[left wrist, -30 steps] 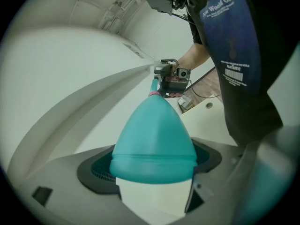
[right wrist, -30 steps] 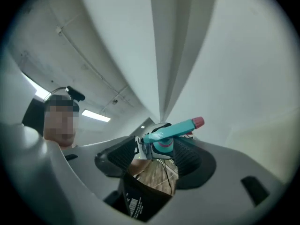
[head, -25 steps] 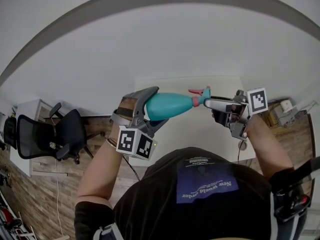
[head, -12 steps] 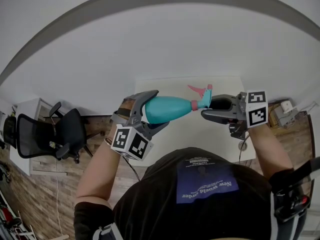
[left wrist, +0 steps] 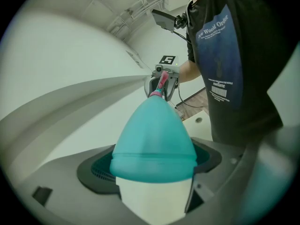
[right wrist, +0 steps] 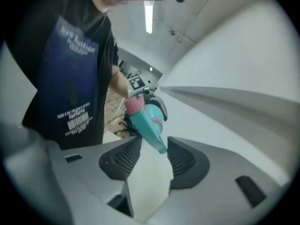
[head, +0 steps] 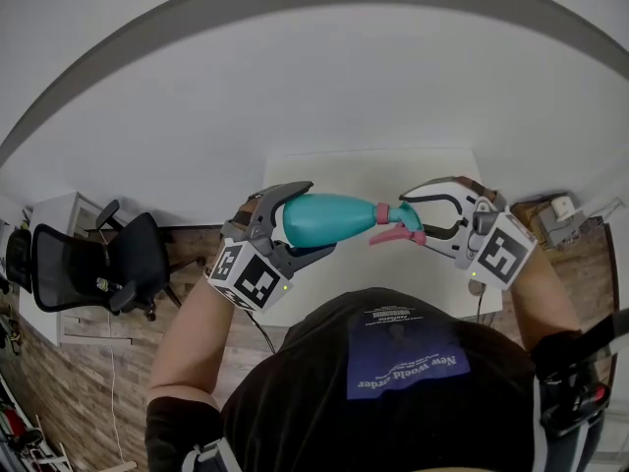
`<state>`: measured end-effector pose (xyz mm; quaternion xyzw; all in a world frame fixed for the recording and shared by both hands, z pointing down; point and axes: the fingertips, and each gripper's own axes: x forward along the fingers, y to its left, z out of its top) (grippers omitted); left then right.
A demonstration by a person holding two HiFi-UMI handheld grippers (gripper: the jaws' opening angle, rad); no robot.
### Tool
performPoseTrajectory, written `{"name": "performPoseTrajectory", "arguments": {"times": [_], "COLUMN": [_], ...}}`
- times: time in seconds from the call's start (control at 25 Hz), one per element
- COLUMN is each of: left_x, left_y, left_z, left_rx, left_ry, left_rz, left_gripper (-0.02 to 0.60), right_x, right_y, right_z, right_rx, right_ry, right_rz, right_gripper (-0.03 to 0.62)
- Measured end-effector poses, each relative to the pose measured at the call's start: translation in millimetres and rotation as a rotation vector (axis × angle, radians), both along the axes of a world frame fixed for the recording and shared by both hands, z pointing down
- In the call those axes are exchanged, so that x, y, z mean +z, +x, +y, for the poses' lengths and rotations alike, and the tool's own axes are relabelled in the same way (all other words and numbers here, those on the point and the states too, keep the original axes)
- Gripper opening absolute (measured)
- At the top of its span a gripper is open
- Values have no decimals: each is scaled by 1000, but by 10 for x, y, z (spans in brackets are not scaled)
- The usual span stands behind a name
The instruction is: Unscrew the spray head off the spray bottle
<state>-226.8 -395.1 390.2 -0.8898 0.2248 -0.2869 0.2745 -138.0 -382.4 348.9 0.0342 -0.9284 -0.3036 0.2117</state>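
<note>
Braces the spray bottle (head: 334, 214) for a twist at its spray head (head: 397, 222).
Pinches the bottle's broad base in the left tongs (head: 319, 216), lying level in the air above the tabletop (head: 344, 170), likely so the body cannot spin. Has just been closing the right tongs (head: 413, 216), opposite, around the head at the bottle's far end; half spread, head between the pads, seemingly not yet squeezed. Probably seeks a firm bite before turning.
</note>
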Motion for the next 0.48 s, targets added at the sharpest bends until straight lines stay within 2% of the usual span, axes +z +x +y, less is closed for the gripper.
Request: {"name": "performPoseTrajectory", "arguments": {"times": [0.04, 0.12, 0.2, 0.28, 0.32, 0.36, 0.44, 0.48], "left_x": [-13, -34, -54, -64, -55, -38, -7, -1], "left_y": [-23, -46, -67, -114, -112, -79, 39, 90], "left_z": [-25, -48, -48, -57, -63, -64, -35, -12], "left_rx": [-13, -41, -66, -72, -68, -59, -37, -28], "left_ry": [0, 0, 3, 10, 13, 13, -2, -13], "left_rz": [10, 38, 66, 69, 59, 49, 47, 55], "left_gripper": [443, 443, 443, 443, 443, 443, 443, 443], "right_x": [-65, -173, -192, -188, -189, -189, -181, -172], "right_y": [-1, 80, 194, 187, 157, 134, 126, 134], "right_z": [13, 9, -21, -18, -8, -9, -32, -43], "right_rx": [-11, 0, -14, -81, -113, -125, -90, -61], "right_ry": [-114, -394, -662, -943, -1040, -1079, -1020, -971], "right_rz": [-58, -220, -370, -510, -563, -599, -618, -611], "right_gripper": [178, 242, 270, 279, 279, 278, 270, 181]}}
